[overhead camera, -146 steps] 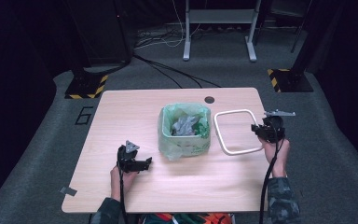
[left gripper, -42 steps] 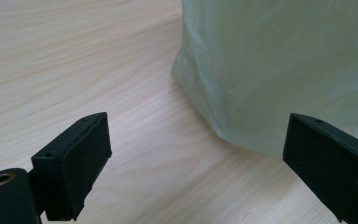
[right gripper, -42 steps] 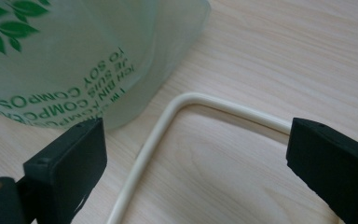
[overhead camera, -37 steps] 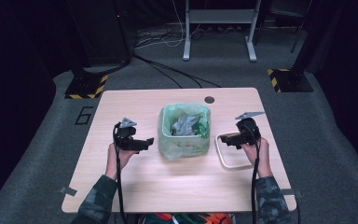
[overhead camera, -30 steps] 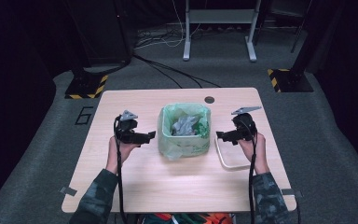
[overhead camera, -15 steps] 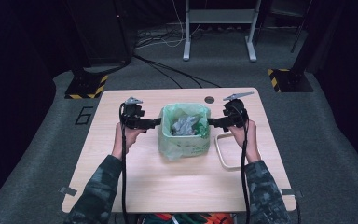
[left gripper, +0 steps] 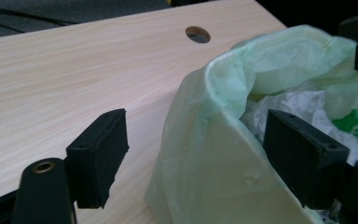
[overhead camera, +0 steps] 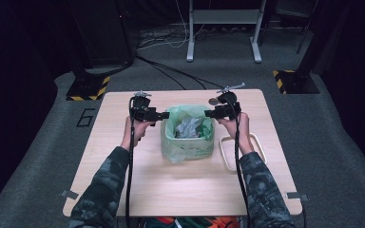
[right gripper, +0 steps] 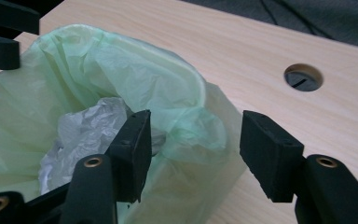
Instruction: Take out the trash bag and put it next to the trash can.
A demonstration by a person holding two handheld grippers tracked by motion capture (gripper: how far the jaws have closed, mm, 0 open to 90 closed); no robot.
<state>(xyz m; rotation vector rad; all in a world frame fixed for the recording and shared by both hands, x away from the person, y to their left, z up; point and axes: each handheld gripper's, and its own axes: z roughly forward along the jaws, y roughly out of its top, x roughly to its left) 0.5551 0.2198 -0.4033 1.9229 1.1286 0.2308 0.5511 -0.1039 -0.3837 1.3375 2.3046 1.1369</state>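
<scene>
I've brought both hands up from the near side of the bench point(overhead camera: 123, 180) to the bin, one at each side of it. The left gripper point(overhead camera: 164, 114) straddles the left edge of the green liner bag point(overhead camera: 190, 149): one finger point(left gripper: 100, 154) stands outside the bag, the other point(left gripper: 303, 156) inside over the crumpled white paper point(overhead camera: 188, 127). The right gripper point(overhead camera: 208, 113) straddles the opposite edge the same way. Both pairs of fingers have just been closing, with the bag's rim between them, but I see gaps on each side, so they stand apart and nothing is pinched yet. My reading: I'm set to grasp the liner at two opposite points, probably to lift or gather it; the closing needs to finish first.

Count: two grippers, one lined bin between the fingers, one white frame point(overhead camera: 241, 152) lying on the bench behind the right fingers toward me, one round hole point(right gripper: 303, 77) in the bench beyond them.
</scene>
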